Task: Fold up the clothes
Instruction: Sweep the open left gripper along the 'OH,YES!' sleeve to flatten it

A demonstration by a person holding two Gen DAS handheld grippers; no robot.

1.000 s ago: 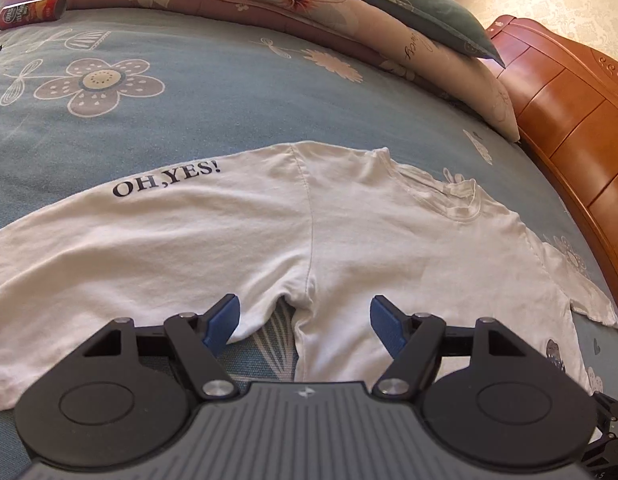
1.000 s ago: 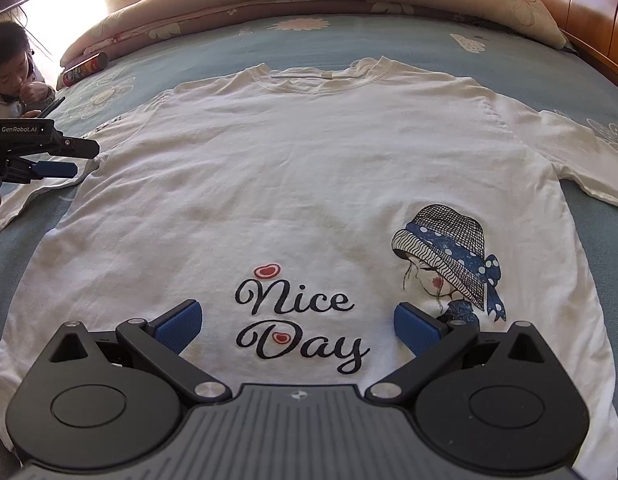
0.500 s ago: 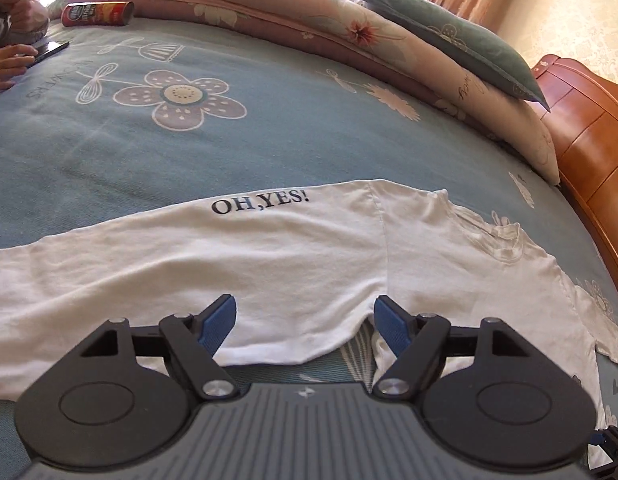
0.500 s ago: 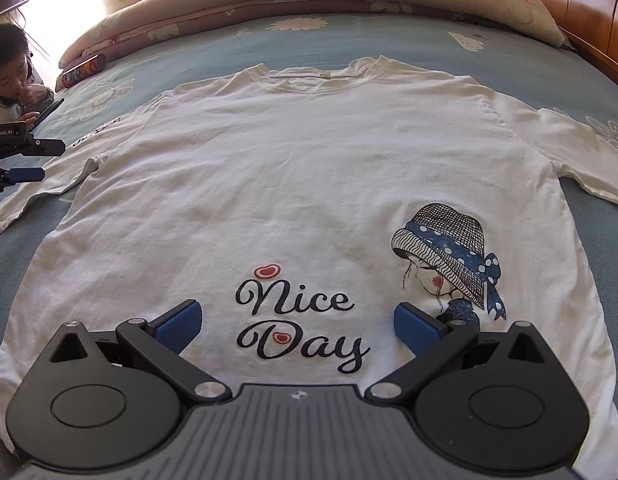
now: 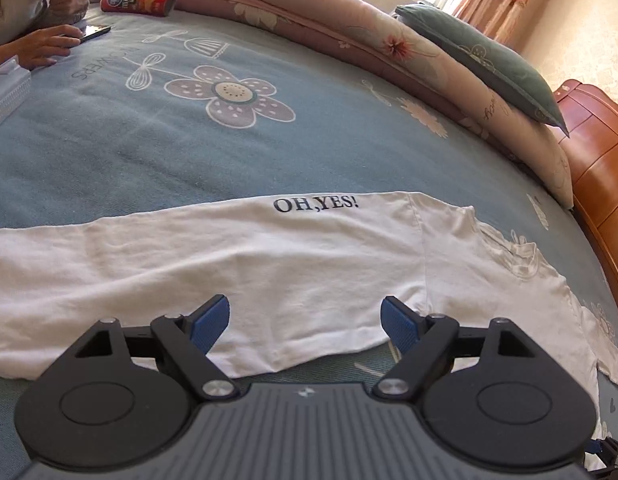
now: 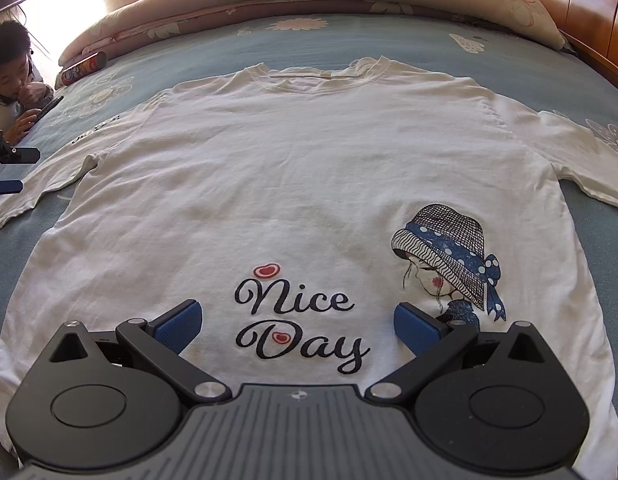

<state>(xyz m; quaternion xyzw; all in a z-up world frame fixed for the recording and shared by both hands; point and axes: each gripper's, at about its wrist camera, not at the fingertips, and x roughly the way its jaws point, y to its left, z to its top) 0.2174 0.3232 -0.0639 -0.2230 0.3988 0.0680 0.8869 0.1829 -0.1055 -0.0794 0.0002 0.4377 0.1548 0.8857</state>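
Overhead, our left claw [image 5: 305,322] was opening above the T-shirt [image 6: 309,184] sleeve [image 5: 189,256], gripping nothing; our right claw [image 6: 295,326] hung wide, empty.

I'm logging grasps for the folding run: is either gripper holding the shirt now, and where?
Nothing is held. The left gripper is opening over the sleeve; the right gripper hangs open above the shirt hem.

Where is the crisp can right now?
The crisp can lies on its side at the blanket's far left, against the rolled quilt, beside the person's hand.
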